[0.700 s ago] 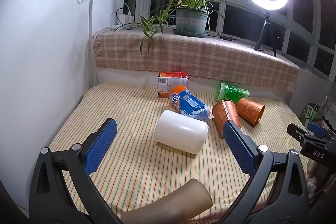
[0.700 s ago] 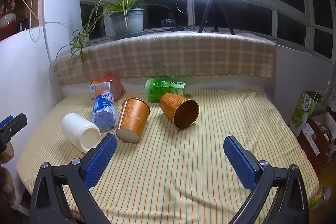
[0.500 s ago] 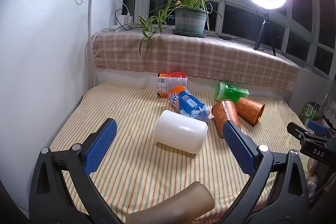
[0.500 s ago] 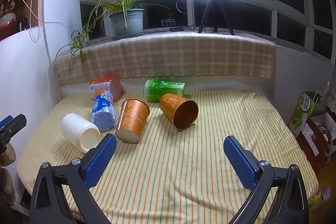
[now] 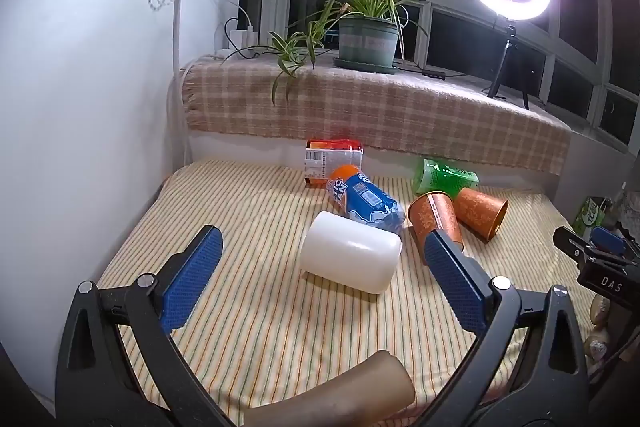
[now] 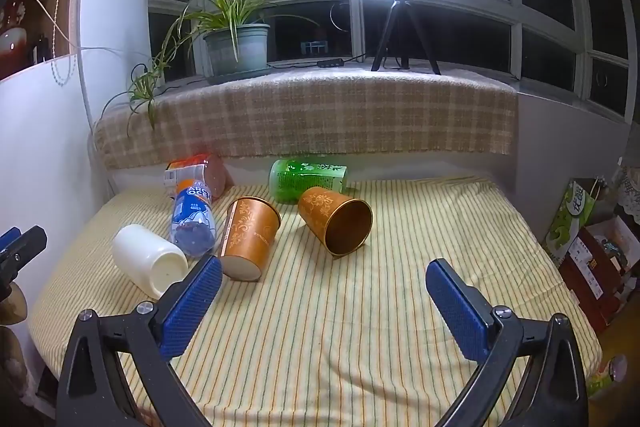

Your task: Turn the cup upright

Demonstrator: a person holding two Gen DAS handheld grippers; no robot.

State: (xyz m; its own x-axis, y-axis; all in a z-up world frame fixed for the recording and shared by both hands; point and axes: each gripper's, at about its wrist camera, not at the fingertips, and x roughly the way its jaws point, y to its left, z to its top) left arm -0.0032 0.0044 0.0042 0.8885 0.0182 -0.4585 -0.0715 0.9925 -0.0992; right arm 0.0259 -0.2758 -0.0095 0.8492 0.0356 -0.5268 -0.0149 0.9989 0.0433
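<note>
Near the left edge of the striped mattress [image 5: 248, 323], the white cup [image 5: 350, 257] lies on its side, touching the blue-labelled bottle [image 5: 366, 203] behind it, with two copper cups [image 6: 250, 237] [image 6: 338, 221] and a green bottle [image 6: 306, 179] also on their sides toward the back edge. Left gripper [image 5: 320, 267] hovers just short of the white cup, fingers wide apart, empty. Right gripper [image 6: 322, 291] hangs over the mattress's middle, fingers likewise spread, holding nothing.
</note>
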